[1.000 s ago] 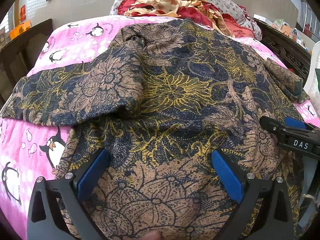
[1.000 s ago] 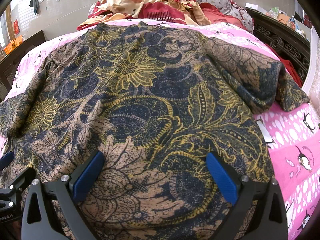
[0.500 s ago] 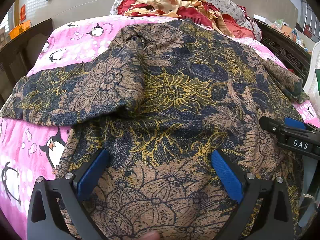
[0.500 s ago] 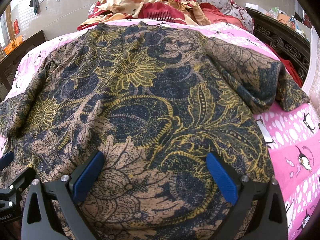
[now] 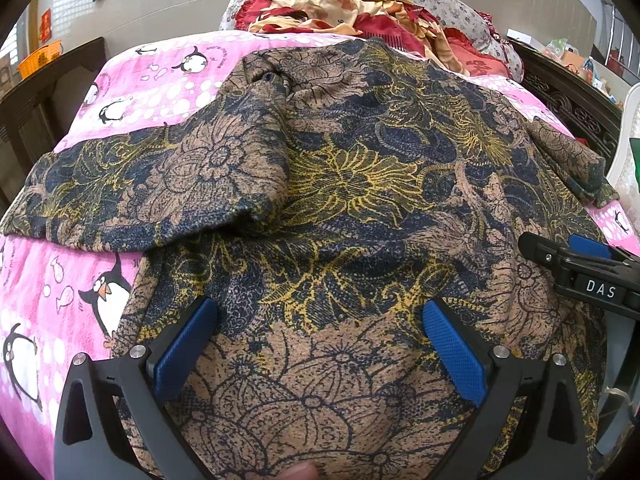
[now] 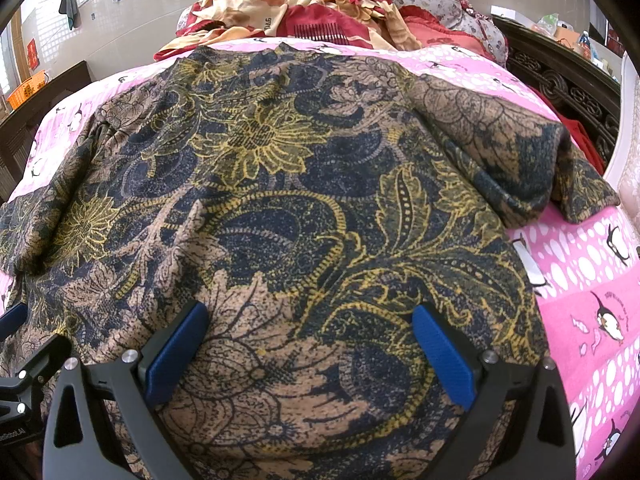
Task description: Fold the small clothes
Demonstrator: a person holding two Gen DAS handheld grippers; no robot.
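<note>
Navy-gold floral garment [image 6: 280, 200] spread flat on pink penguin blanket [image 6: 592, 280]. Left gripper [image 5: 316, 344] jaws wide apart above hem; right gripper [image 6: 308, 344] likewise apart, gripping nothing.

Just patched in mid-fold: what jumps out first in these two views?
A big floral top in navy, tan and yellow lies spread across the pink penguin blanket. Both the left gripper and right gripper sit open over its near hem. Red and cream bedding is heaped at the far end.
</note>
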